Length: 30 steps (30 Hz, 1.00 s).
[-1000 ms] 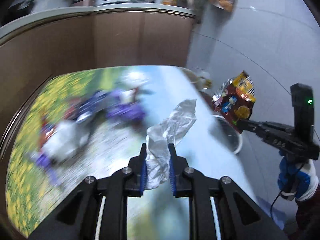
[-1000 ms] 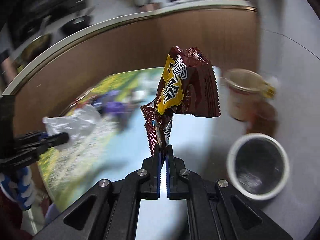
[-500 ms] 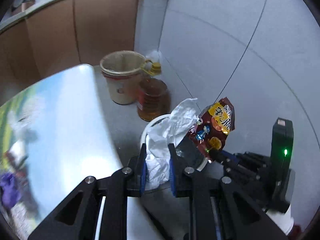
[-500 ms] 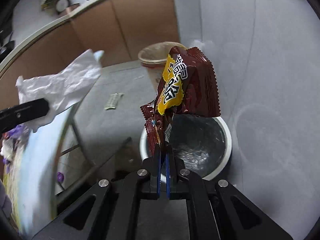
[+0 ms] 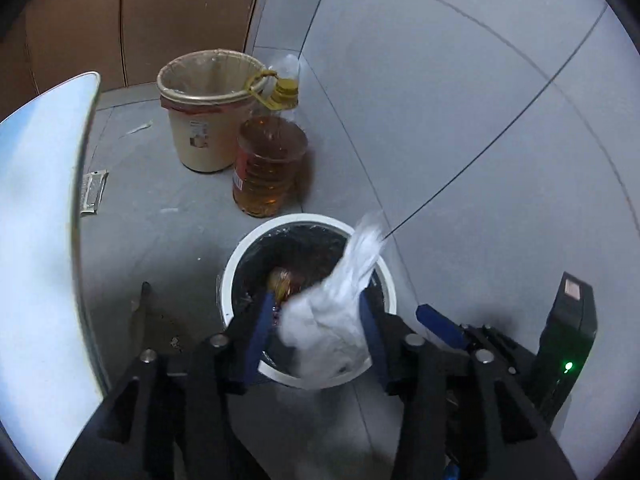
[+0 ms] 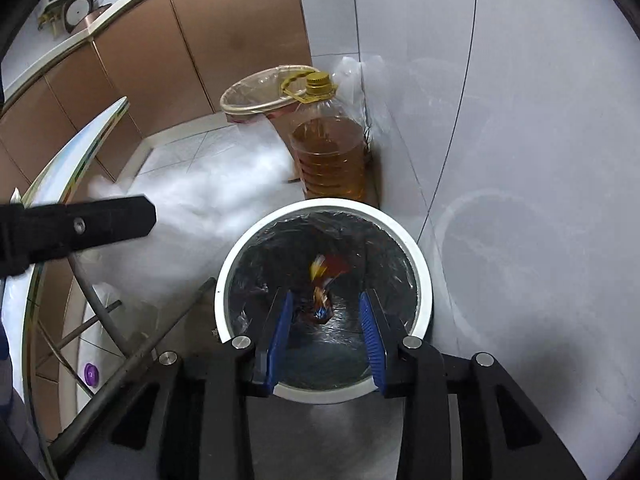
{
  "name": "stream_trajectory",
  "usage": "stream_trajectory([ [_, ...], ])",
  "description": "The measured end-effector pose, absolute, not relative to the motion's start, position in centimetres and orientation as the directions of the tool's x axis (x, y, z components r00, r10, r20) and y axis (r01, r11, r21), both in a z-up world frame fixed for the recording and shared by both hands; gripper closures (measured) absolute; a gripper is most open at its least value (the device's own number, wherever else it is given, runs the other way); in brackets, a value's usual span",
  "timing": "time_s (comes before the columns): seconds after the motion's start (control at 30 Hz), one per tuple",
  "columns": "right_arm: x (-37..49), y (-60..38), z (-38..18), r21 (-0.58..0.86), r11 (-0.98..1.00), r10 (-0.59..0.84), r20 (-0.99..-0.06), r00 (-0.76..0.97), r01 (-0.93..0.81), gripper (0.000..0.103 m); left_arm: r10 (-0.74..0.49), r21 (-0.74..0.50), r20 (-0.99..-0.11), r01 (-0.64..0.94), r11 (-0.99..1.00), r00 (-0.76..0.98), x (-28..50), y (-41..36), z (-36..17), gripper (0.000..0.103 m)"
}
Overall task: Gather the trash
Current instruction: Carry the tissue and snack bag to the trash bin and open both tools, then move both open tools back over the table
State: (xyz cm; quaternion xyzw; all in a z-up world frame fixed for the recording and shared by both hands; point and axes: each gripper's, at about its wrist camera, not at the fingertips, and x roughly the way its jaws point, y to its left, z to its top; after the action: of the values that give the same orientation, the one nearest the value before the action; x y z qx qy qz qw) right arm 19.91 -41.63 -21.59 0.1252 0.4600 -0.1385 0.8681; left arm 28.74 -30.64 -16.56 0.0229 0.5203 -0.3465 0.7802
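Grey tiled floor, kitchen corner. White crumpled wrapper (image 5: 332,316) sits blurred between the spread jaws of the left gripper (image 5: 316,332), seemingly loose and dropping, long axis slanting up-right over the rim of the white bin (image 5: 386,280). Right gripper (image 6: 326,330) wide open, empty, above the bin; brown snack packet (image 6: 324,276) lies inside. Step: release. Next: withdraw both, fetch more trash. Oil bottle (image 5: 270,168) just beside the bin.
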Motion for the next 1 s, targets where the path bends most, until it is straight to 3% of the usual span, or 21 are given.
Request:
stream_trajectory([
  [0.07, 19.4, -41.3, -21.0, 0.082, 0.930, -0.137, -0.826, 0.547, 0.358, 0.061, -0.526, -0.329, -0.817, 0.559, 0.761, 0.235, 28.4, -29.6, -15.7, 0.049],
  [0.33, 17.2, -39.1, -15.9, 0.073, 0.935, -0.173, -0.761, 0.625, 0.347, 0.043, -0.579, -0.334, -0.729, 0.548, 0.767, 0.366, 26.1, -25.2, -10.7, 0.049],
  [0.7, 12.9, -32.5, -3.8, 0.084, 0.966, -0.163, -0.539, 0.827, 0.245, 0.007, -0.518, -0.200, -0.569, 0.503, 0.841, 0.639, 19.7, -15.5, -2.0, 0.049],
  [0.8, 11.9, -30.6, -1.1, 0.087, 0.974, -0.142, -0.478, 0.867, 0.207, 0.000, -0.490, -0.170, -0.543, 0.482, 0.860, 0.682, 17.8, -12.2, -0.9, 0.049],
  [1.0, 9.3, -26.8, 3.2, 0.089, 0.991, -0.060, -0.378, 0.924, 0.100, 0.000, -0.412, -0.112, -0.530, 0.421, 0.900, 0.741, 14.7, -6.3, 0.1, 0.049],
])
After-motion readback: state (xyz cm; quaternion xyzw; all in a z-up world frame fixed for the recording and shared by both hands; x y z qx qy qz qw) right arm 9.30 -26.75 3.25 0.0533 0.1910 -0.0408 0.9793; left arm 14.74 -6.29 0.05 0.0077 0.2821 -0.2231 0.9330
